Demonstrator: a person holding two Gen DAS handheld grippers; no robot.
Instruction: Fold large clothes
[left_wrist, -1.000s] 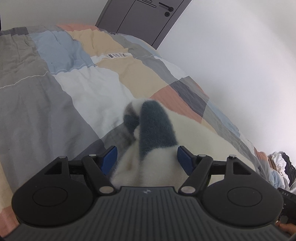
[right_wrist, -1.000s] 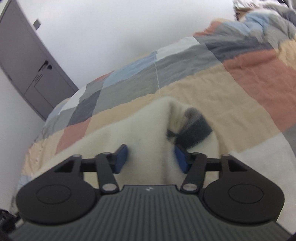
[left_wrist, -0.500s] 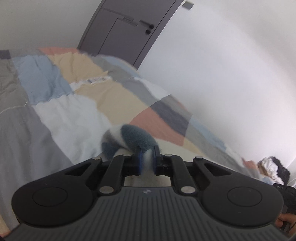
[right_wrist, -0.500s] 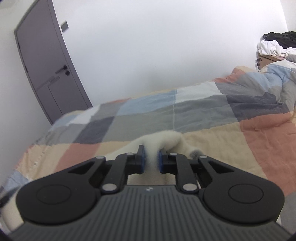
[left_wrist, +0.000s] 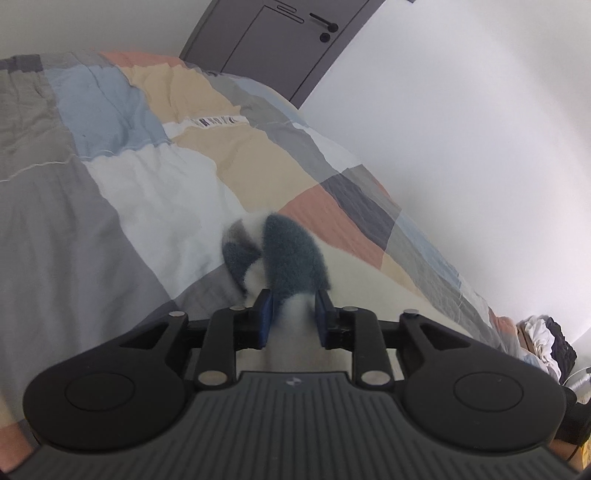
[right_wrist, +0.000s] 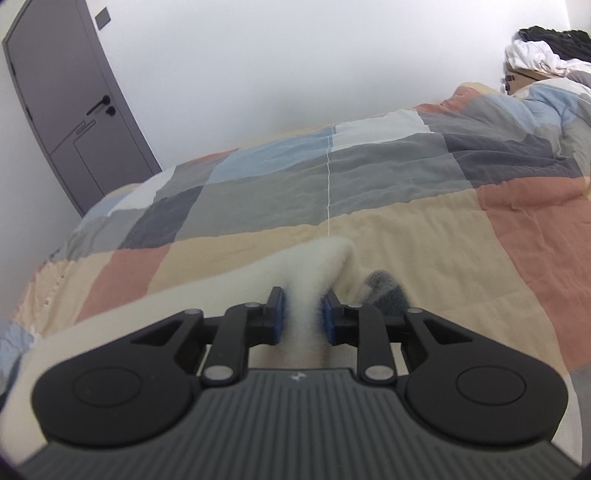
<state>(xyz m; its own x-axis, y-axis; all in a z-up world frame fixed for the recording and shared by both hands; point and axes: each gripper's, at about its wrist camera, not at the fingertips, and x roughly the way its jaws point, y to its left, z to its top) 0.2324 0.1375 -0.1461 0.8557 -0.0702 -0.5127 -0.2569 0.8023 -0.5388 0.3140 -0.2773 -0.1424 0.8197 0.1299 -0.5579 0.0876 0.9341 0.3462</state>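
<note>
Fluffy cream fleece garment (right_wrist: 317, 266) w/ dark teal-grey cuff (left_wrist: 291, 258), bunched & partly lifted off patchwork bed quilt (right_wrist: 406, 229), cuff end sticking up.

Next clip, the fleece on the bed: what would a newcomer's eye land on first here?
Most likely the fluffy cream garment bunched between the blue pads of the right gripper, and its dark teal cuff poking up between those of the left gripper. Behind them spreads the patchwork quilt of grey, peach, blue and terracotta squares. A grey door stands at the far wall.
</note>
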